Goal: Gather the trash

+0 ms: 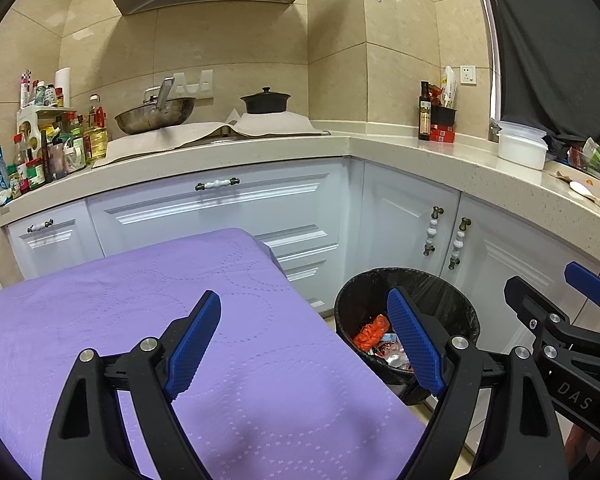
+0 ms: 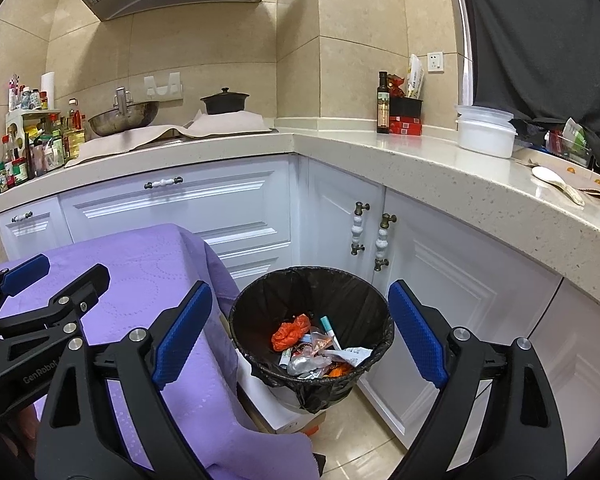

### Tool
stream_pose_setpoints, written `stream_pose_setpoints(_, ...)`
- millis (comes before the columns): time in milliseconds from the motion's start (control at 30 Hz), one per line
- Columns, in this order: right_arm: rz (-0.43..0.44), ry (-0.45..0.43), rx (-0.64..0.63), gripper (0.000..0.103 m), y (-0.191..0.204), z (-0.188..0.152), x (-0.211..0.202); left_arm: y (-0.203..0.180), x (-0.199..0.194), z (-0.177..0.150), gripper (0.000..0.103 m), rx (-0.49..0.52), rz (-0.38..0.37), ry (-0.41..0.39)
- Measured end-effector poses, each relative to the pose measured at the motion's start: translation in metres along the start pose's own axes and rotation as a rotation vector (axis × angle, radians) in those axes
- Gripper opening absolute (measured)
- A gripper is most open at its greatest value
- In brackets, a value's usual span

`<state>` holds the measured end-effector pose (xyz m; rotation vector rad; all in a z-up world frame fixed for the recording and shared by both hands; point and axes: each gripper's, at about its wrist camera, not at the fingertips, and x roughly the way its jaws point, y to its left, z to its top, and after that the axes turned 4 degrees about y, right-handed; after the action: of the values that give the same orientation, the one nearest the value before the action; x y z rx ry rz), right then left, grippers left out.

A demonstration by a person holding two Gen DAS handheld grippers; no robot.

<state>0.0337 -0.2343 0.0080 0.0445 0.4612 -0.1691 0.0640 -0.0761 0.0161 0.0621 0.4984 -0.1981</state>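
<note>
A bin with a black liner (image 2: 312,308) stands on the floor beside the purple-covered table (image 2: 140,276). Inside lie an orange crumpled bag (image 2: 290,332), a pen-like tube (image 2: 329,330) and several wrappers and paper scraps (image 2: 320,362). My right gripper (image 2: 300,336) hangs above and in front of the bin, open, with nothing between its blue pads. My left gripper (image 1: 306,344) is open over the table's right edge, also with nothing in it; the bin (image 1: 452,300) shows behind its right finger. Each gripper appears at the edge of the other's view.
White cabinets (image 2: 180,208) and a beige L-shaped counter (image 2: 420,156) surround the bin. On the counter sit a wok (image 2: 124,118), a black pot (image 2: 225,103), bottles (image 2: 40,144), an oil bottle (image 2: 383,102), white lidded tubs (image 2: 486,130) and a spoon (image 2: 556,182). Tiled floor (image 2: 352,432) lies in front.
</note>
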Motion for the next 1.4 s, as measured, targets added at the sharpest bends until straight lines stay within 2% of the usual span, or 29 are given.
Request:
stream_pose_setpoints(867,-0.002,0.0,0.008,0.088,-0.009,-0.001,0.0,-0.001,0.003,0.001,0.084,0.0,-0.004,-0.001)
stream_pose_setpoints(1400,-0.007,0.004,0.016,0.088,-0.015,-0.001,0.002,-0.005,0.005,0.001,0.088,0.008,-0.021,0.01)
